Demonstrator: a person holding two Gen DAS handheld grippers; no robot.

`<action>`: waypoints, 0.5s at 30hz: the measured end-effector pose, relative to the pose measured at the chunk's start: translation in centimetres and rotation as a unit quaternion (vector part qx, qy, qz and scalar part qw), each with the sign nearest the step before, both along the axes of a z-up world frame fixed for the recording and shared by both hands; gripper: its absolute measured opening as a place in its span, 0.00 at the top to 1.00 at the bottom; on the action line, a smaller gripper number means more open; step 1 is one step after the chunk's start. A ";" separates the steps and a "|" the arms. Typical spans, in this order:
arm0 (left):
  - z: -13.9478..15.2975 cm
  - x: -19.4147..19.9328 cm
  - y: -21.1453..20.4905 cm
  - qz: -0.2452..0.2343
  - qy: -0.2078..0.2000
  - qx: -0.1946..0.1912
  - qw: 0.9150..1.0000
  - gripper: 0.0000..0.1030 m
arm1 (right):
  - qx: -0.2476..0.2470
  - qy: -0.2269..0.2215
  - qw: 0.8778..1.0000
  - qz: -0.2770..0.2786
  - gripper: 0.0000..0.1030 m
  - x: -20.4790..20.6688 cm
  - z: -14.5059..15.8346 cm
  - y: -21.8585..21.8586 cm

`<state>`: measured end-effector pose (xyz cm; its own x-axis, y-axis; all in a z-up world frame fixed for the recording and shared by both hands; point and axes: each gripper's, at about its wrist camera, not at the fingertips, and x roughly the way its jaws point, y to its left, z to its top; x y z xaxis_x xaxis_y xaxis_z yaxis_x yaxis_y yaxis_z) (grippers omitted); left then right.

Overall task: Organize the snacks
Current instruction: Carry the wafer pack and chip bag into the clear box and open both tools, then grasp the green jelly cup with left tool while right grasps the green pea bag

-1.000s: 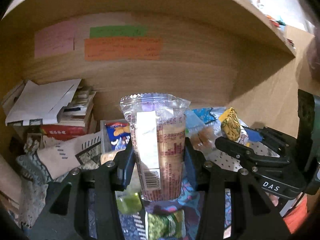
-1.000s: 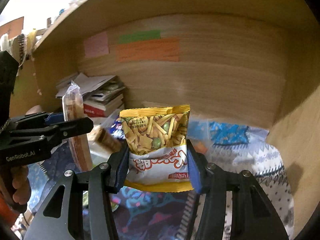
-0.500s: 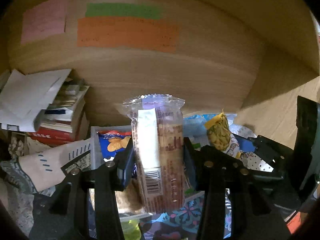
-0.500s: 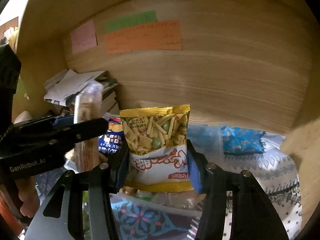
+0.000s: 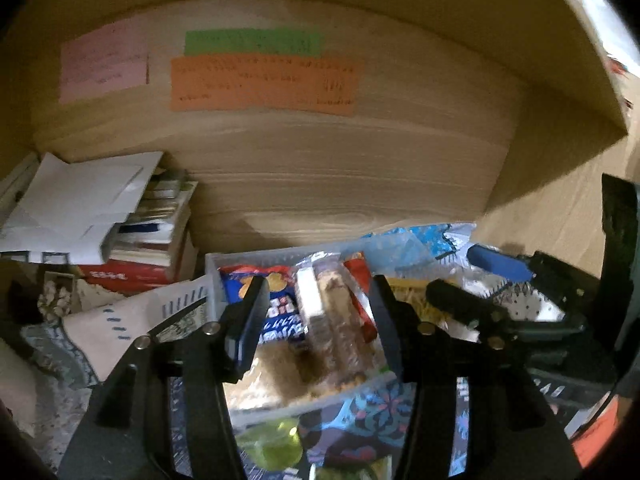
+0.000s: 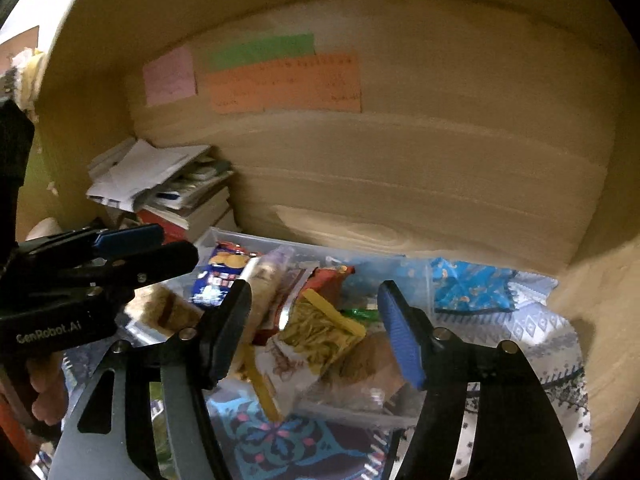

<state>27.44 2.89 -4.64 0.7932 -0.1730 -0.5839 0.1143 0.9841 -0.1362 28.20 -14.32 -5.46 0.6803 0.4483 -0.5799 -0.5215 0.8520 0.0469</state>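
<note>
Clear plastic, the snack bin fills the lower middle of both wrist views and sits against the wooden back wall of the shelf, with a stack of books and papers at its nine o'clock. It is the largest of the task's things and the place where both packets now lie.

In the left wrist view, my left gripper hangs over the bin, its jaws opening and no pad touching anything. Directly below the gap lies the biscuit sleeve, a long clear packet whose axis runs from six to twelve o'clock, parallel to my fingers. A blue snack bag lies at its nine o'clock and a red packet at its three o'clock, both touching it as far as I can judge.

In the right wrist view, my right gripper is likewise spreading, its jaws clear of the yellow mixed-snack bag, which lies tilted below the gap with its long axis from about seven to one o'clock. It appears to rest on the bin's other contents, its lower end reaching over the near rim.

Judgement: each packet lies straight ahead of and beneath its own gripper, so each hand is the nearer to its own packet, and any withdrawal should run back towards six o'clock, along the fingers. A blue-wrapped packet remains outside the bin at two o'clock from the right gripper, nearer that hand than the left.
</note>
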 end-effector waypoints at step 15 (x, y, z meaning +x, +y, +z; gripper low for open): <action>-3.5 -7.9 3.4 0.007 0.029 0.045 0.999 0.45 | 0.008 0.041 0.998 0.050 0.39 -6.8 -2.9 1.6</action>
